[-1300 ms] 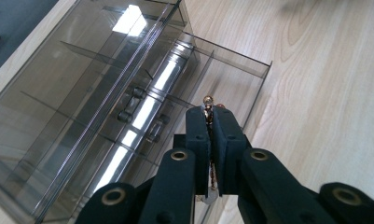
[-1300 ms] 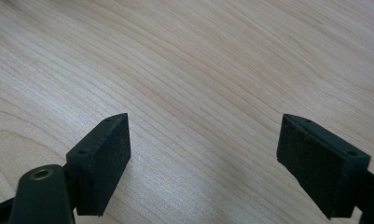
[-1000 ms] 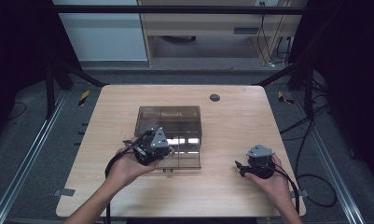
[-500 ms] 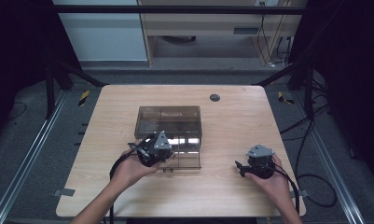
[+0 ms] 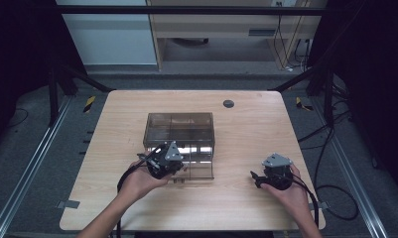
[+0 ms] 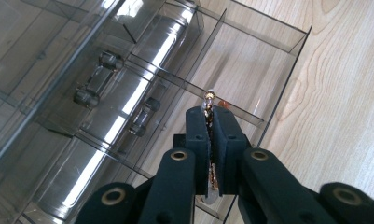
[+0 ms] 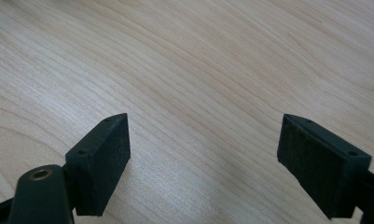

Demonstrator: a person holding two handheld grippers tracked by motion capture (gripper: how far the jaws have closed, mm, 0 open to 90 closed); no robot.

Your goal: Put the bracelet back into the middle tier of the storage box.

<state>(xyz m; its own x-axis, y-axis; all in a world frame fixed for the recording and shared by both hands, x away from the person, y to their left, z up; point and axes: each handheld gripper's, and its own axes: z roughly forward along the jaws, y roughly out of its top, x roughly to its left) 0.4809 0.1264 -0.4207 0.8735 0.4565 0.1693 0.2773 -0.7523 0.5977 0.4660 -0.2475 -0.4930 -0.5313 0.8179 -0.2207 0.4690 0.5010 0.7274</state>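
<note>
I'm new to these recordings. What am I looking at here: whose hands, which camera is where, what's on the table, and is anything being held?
A person sits at a wooden table holding a hand-held tool with two black jaws in each hand. The high view looks down from above the person's side; the other two pictures come from cameras riding on each tool, looking along its jaws.

On the table stands a clear plastic organizer box with a drawer pulled out, split into compartments.

The left tongs are shut on a thin metallic, copper-coloured object, too small to identify, held over the drawer's compartments. The right tongs stand open over bare wood with nothing between them, off to the right in the high view.
</note>
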